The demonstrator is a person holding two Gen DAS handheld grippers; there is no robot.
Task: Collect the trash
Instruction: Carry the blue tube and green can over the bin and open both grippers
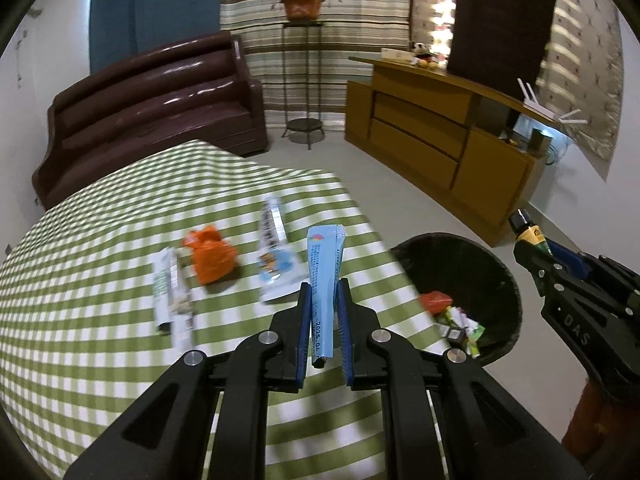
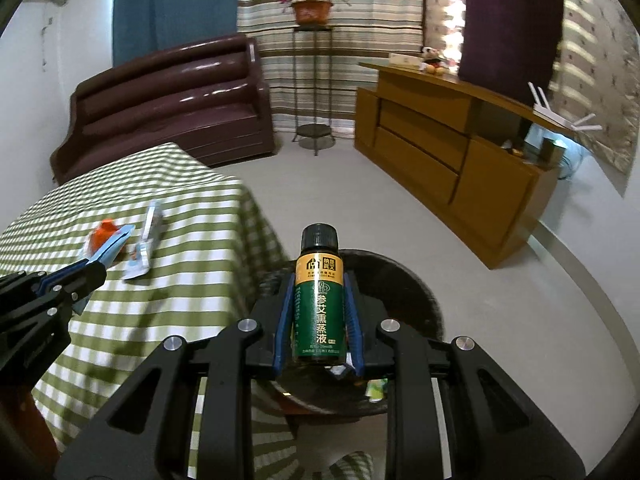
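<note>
Blurring smears the print on most of the litter, so from where I stand only a date fragment on the light blue flat sachet (image 1: 325, 280) reads at all. The left gripper (image 1: 323, 286) has that sachet pinched between its blue-padded jaws, which are drawn in close on either side of it; the packet stands upright, its top sticking out past the jaw tips and its lower end hanging between them. It is held above the green-and-white checked tabletop (image 1: 100, 360), near the edge.

On the cloth beyond lie a crumpled orange wrapper (image 1: 209, 256), a white and green torn packet (image 1: 171, 300) to its left, and a white and blue foil packet (image 1: 273, 256) to its right, all apart from the jaws.

The right gripper (image 2: 319, 312) has a small green glass bottle with a black cap and gold label (image 2: 319, 300) clamped upright, the jaws closed against its sides, the cap standing clear above the tips. Directly beneath it sits the round black trash bin (image 1: 500, 280), on the floor just beside the tabletop; the gripper hides most of its inside in the right wrist view. In the left wrist view a red wrapper and some pale scraps (image 1: 456, 320) show at its bottom.
</note>
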